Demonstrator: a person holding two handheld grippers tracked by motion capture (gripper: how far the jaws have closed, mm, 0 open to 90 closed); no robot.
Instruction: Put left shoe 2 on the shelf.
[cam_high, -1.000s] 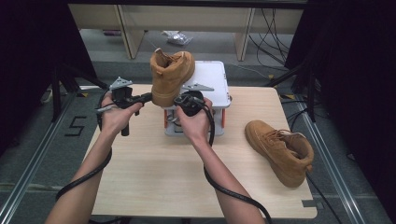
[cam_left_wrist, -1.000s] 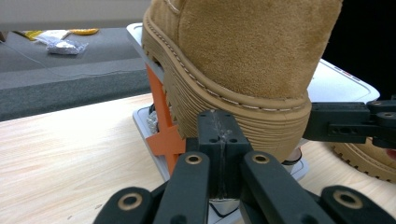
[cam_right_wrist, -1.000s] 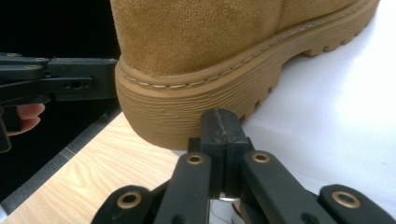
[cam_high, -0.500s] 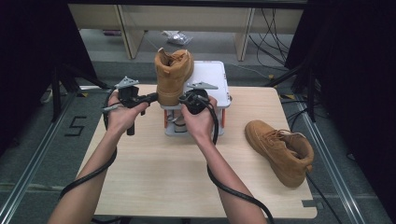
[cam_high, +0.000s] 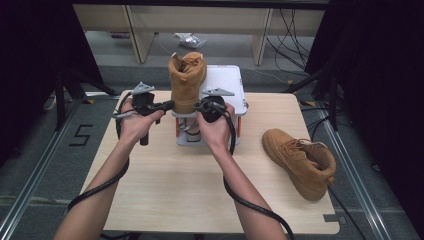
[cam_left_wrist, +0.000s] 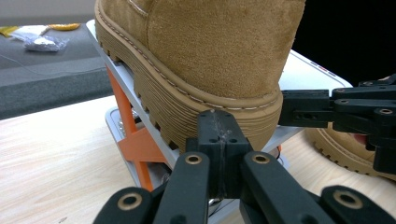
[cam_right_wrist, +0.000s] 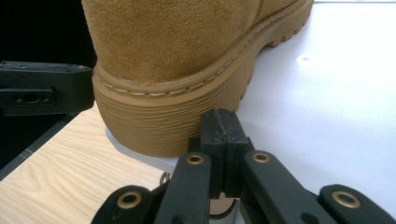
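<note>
A tan suede boot (cam_high: 186, 82) stands on a white platform (cam_high: 227, 85) with orange legs, its heel toward me. My left gripper (cam_high: 167, 105) is shut with nothing between its jaws, and its tips touch the ribbed sole (cam_left_wrist: 205, 112) at the heel's left side. My right gripper (cam_high: 198, 106) is also shut and empty, its tips (cam_right_wrist: 219, 128) against the sole (cam_right_wrist: 159, 126) on the heel's right side. The heel hangs slightly over the platform's near edge (cam_right_wrist: 140, 156). In the left gripper view the right gripper (cam_left_wrist: 336, 109) shows beyond the heel.
A second tan boot (cam_high: 300, 160) lies on its side at the right of the wooden table (cam_high: 165, 190). Black cables (cam_high: 250, 205) trail from both grippers over the table. Beyond the table are a shelf unit (cam_high: 200, 20) and floor cables.
The boot has turned from tilted to upright, with its heel square to me on the platform. Both grippers moved slightly forward and inward against the heel.
</note>
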